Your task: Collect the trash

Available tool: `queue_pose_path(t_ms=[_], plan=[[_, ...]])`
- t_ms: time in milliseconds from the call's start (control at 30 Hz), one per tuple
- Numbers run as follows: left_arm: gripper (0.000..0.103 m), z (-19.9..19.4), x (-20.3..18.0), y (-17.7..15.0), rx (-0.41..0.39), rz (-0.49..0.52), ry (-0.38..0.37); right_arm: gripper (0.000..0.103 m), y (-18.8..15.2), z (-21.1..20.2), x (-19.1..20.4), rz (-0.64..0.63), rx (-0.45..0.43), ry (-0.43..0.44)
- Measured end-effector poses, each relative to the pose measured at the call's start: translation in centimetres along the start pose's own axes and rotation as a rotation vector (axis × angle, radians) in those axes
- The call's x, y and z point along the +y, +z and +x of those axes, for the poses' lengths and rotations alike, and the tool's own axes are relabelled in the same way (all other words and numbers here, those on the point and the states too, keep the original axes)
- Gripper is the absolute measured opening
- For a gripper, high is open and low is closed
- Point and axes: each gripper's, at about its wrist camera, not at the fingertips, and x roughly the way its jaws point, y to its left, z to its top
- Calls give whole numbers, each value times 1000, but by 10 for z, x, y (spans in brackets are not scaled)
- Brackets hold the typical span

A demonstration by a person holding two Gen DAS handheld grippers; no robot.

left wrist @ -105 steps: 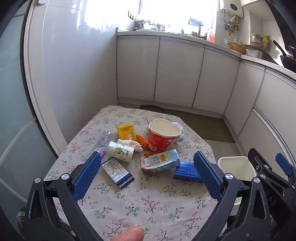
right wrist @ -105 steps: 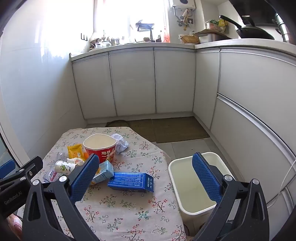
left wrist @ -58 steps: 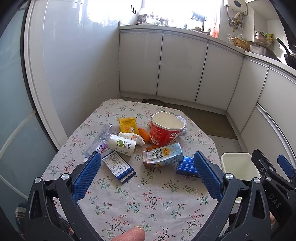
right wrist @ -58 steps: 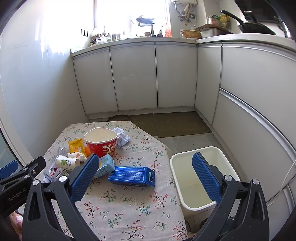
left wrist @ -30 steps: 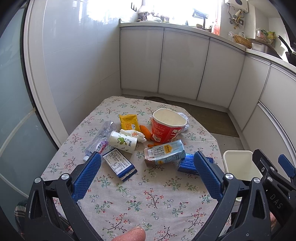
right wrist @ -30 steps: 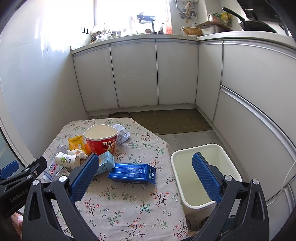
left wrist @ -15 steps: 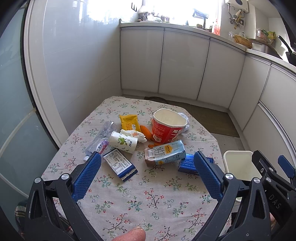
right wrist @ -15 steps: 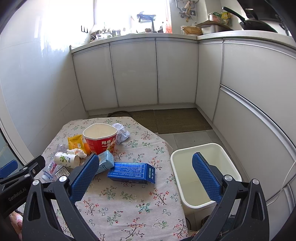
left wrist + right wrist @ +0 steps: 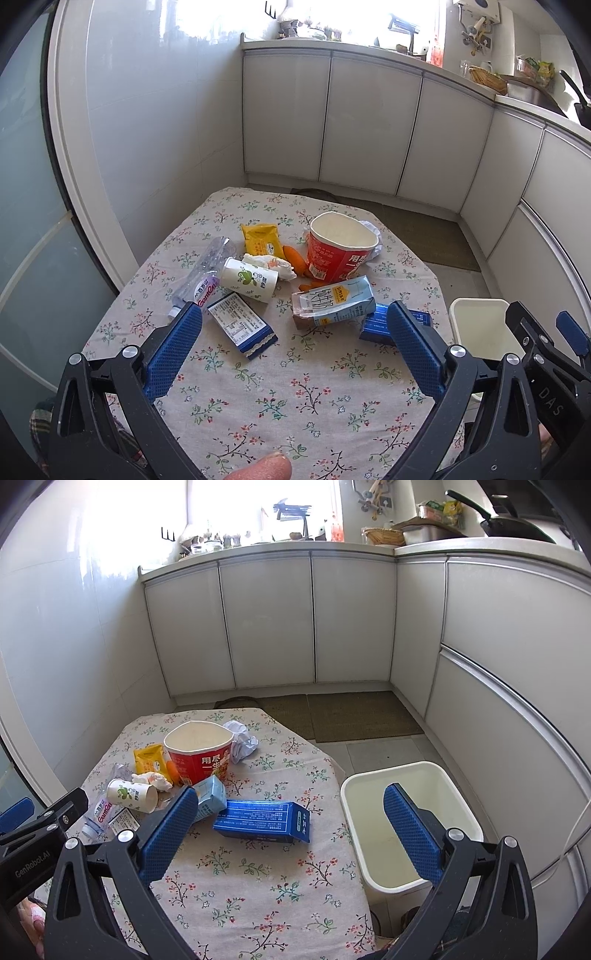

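- Left claw (image 9: pixel 40 834), seen at the near left of the right wrist view: "GenRobot.AI".
- Right claw (image 9: pixel 546 350), at the near right of the left wrist view: "DAS".
- Clear bottle (image 9: pixel 199 280) lying at left: label partly reads "GamCn".
- Red paper tub (image 9: pixel 199 753), far centre: "用尽" over "一生".

You've got matt floral cloth on tabletop (image 9: pixel 295 398), glossy plastic bin (image 9: pixel 458 794), paper cup (image 9: pixel 341 254), clear plastic bottle (image 9: pixel 201 277).

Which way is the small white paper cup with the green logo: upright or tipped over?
Tipped over. The small white paper cup lies on its side on the table.
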Motion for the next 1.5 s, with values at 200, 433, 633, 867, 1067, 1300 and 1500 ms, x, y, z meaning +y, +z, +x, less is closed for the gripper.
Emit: queue_pose_path(t_ms=[200, 433, 633, 867, 1067, 1300, 1500], plan=[[96, 18, 9, -3, 59, -27, 10, 98, -4, 14, -1, 6, 60, 5], [96, 53, 40, -5, 148, -73, 26, 98, -27, 50, 3, -16, 193, 46], [96, 100, 86, -15, 283, -172, -64, 98, -58, 76, 17, -72, 283, 150], [96, 149, 124, -35, 469, -241, -121, 98, -83, 109, 15, -33, 390, 238], [96, 177, 136, -34, 550, -361, -147, 98, -87, 126, 8, -8, 435, 221], [88, 210, 135, -47, 597, -481, -160, 98, -91, 137, 5, -10, 469, 219], [88, 219, 123, -38, 557, -502, -39, 98, -92, 142, 0, 14, 484, 224]])
